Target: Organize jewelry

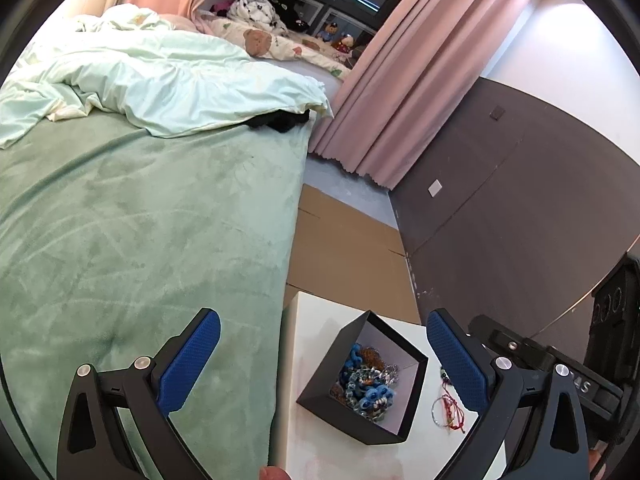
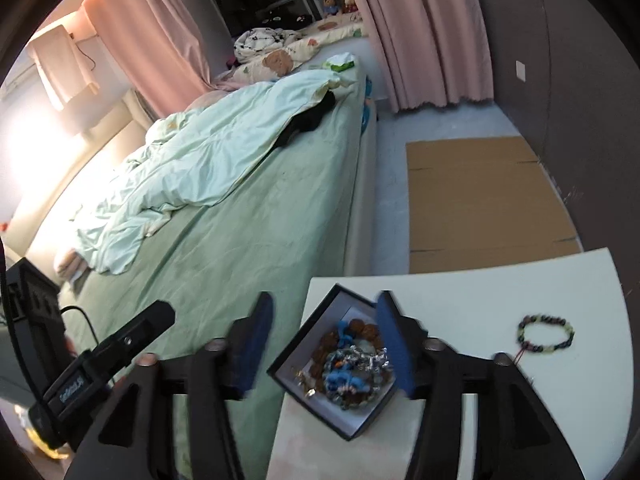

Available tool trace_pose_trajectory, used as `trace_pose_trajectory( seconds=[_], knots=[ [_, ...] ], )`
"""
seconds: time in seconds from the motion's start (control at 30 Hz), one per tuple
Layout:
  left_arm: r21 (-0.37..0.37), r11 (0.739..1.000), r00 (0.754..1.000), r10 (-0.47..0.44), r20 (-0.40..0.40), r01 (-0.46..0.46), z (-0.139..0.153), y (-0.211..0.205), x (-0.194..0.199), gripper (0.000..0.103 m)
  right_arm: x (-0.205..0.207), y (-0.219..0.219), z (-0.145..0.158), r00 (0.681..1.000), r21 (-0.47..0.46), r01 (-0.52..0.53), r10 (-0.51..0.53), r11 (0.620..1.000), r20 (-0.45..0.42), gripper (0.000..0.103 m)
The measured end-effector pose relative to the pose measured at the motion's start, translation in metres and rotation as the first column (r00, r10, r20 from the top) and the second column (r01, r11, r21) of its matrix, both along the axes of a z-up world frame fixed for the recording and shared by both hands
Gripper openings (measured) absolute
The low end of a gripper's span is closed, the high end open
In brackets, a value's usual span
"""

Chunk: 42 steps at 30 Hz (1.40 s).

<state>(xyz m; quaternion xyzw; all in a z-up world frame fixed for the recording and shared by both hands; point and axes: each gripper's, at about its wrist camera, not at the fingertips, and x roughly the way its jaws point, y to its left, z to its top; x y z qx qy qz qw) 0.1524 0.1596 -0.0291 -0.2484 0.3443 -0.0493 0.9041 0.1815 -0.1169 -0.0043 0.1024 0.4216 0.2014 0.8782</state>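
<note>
A black open box (image 1: 404, 400) with a white lining sits on a small white table (image 1: 316, 320); it holds a heap of jewelry (image 1: 370, 382), blue, brown and silver. The box (image 2: 288, 360) and its jewelry (image 2: 348, 368) also show in the right wrist view. A thin red and silver bracelet (image 1: 448, 408) lies on the table right of the box. A dark and pale green beaded bracelet (image 2: 546, 334) lies apart on the table's right side. My left gripper (image 1: 324, 340) is open and empty above the box. My right gripper (image 2: 324, 344) is open and empty, its jaws either side of the box.
A bed with a green cover (image 1: 140, 240) and a crumpled pale duvet (image 1: 160, 80) runs along the table's left. Flat cardboard (image 2: 480, 200) lies on the grey floor beyond the table. A dark wall (image 1: 500, 200) and pink curtains (image 1: 400, 80) stand to the right.
</note>
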Motion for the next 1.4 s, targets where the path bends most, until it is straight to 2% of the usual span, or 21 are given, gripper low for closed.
trace_pose_trajectory(
  seconds=[0.3,0.53,0.6,0.67,0.73,0.8,1.0,1.23,1.4],
  knots=[
    [0.005,0.999,0.999,-0.044,0.019,0.044,0.004,-0.022,0.001,0.103,-0.016,-0.049,0.010,0.998,0.020,0.059,-0.059,0.998,0.019,0.062],
    [0.043,0.990,0.990,-0.137,0.027,0.136,0.005,-0.067,0.002,0.103,-0.031,-0.099,0.007,0.992,0.020,0.126,-0.126,0.992,0.009,0.062],
    [0.051,0.984,0.984,-0.174,0.026,0.172,0.004,-0.081,0.003,0.103,-0.035,-0.119,0.000,0.989,0.045,0.149,-0.149,0.988,-0.006,0.063],
    [0.060,0.977,0.978,-0.205,0.025,0.203,0.001,-0.095,0.003,0.103,-0.037,-0.134,-0.008,0.986,0.082,0.163,-0.161,0.983,-0.032,0.078],
    [0.077,0.972,0.974,-0.226,0.029,0.224,0.000,-0.107,0.002,0.103,-0.039,-0.150,-0.017,0.980,0.111,0.194,-0.189,0.975,-0.054,0.082],
    [0.100,0.960,0.964,-0.265,0.032,0.260,-0.002,-0.123,0.000,0.102,-0.039,-0.160,-0.025,0.975,0.118,0.215,-0.207,0.969,-0.076,0.082],
    [0.160,0.917,0.927,-0.375,0.032,0.365,-0.010,-0.167,-0.005,0.092,-0.035,-0.185,-0.043,0.956,0.114,0.274,-0.257,0.955,-0.145,0.082],
    [0.119,0.884,0.890,-0.455,-0.004,0.452,-0.026,-0.207,0.002,0.072,-0.038,-0.214,-0.054,0.932,0.076,0.327,-0.308,0.942,-0.190,0.082],
    [0.094,0.852,0.857,-0.513,-0.052,0.516,-0.045,-0.239,0.009,0.071,-0.037,-0.243,-0.064,0.903,0.123,0.389,-0.352,0.913,-0.248,0.082]
  ],
)
